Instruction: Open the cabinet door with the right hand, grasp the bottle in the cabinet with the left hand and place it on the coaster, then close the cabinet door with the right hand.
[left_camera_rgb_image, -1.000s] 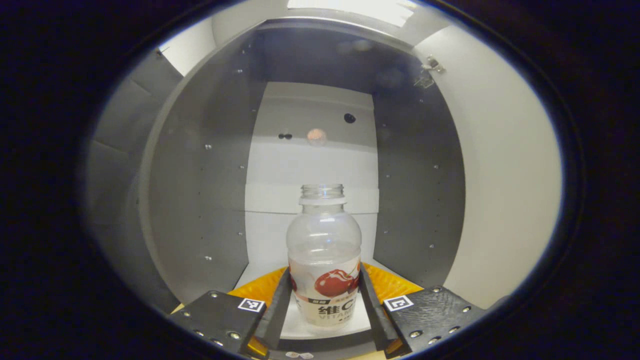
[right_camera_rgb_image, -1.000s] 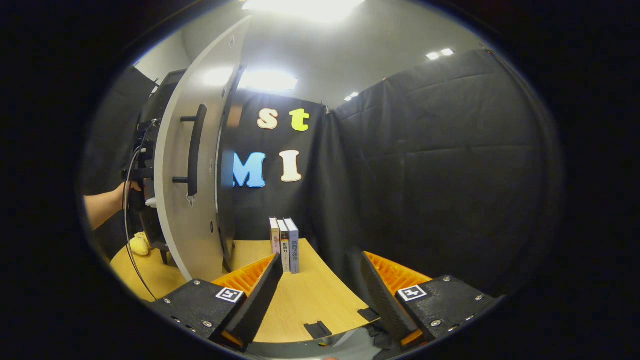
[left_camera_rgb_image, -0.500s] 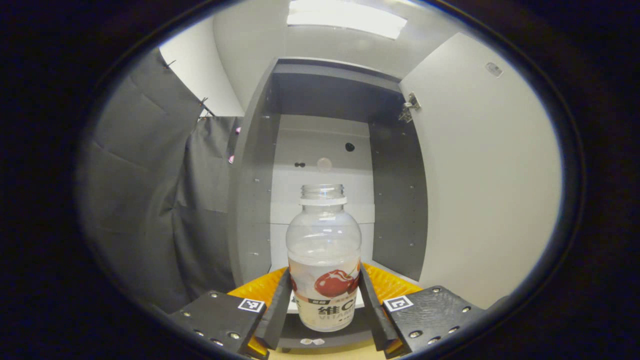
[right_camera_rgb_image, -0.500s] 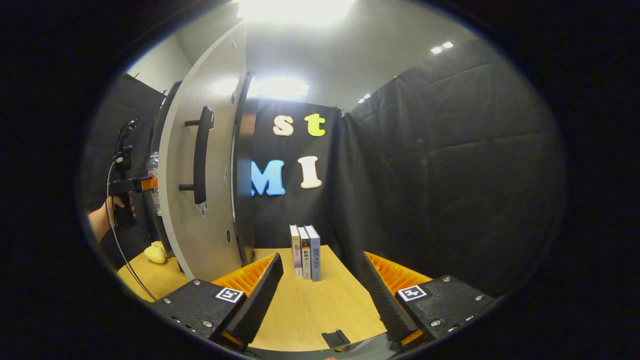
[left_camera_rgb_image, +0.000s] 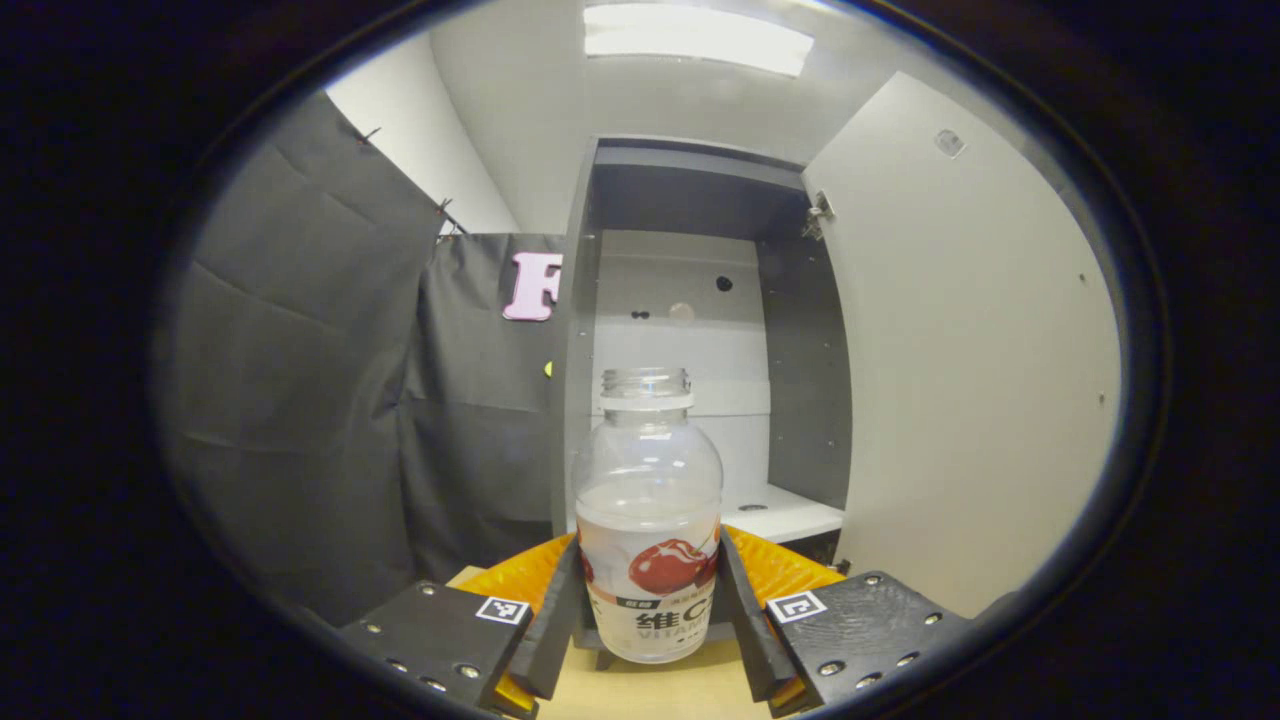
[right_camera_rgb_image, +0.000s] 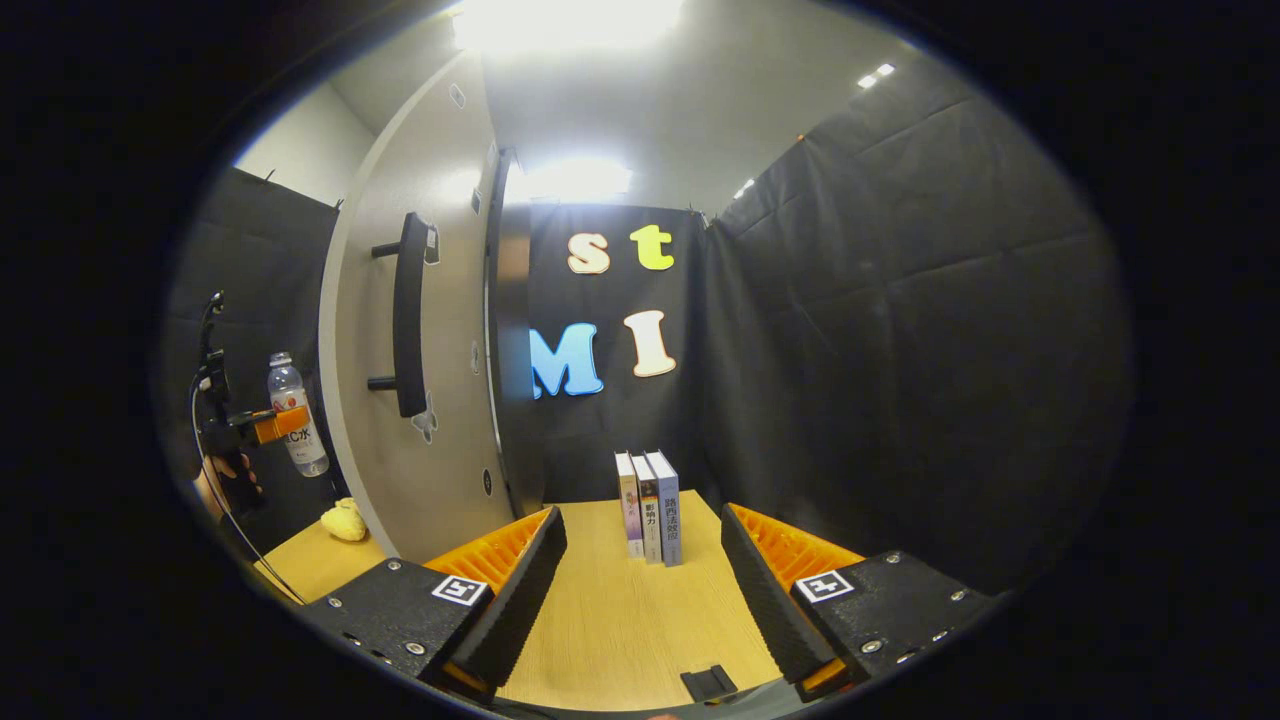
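Note:
A clear capless bottle (left_camera_rgb_image: 648, 520) with a red fruit label sits between both fingers of my left gripper (left_camera_rgb_image: 648, 610), which is shut on it, held in the air outside the grey cabinet (left_camera_rgb_image: 690, 330). The cabinet's white door (left_camera_rgb_image: 970, 370) stands open on the right. In the right gripper view, the same bottle (right_camera_rgb_image: 293, 415) shows at far left beyond the door (right_camera_rgb_image: 440, 330) with its dark handle (right_camera_rgb_image: 408, 315), with a hand holding the left gripper. My right gripper (right_camera_rgb_image: 640, 590) is open over the wooden table, nothing between its fingers.
Three upright books (right_camera_rgb_image: 650, 505) stand on the wooden table (right_camera_rgb_image: 620, 620) ahead of the right gripper. A small yellow object (right_camera_rgb_image: 345, 520) lies on the table by the door's foot. A small dark piece (right_camera_rgb_image: 708, 684) lies near the table's front edge.
The left gripper has drawn back out of the cabinet with the bottle held in it. The right gripper's view has shifted so the door and books sit farther right.

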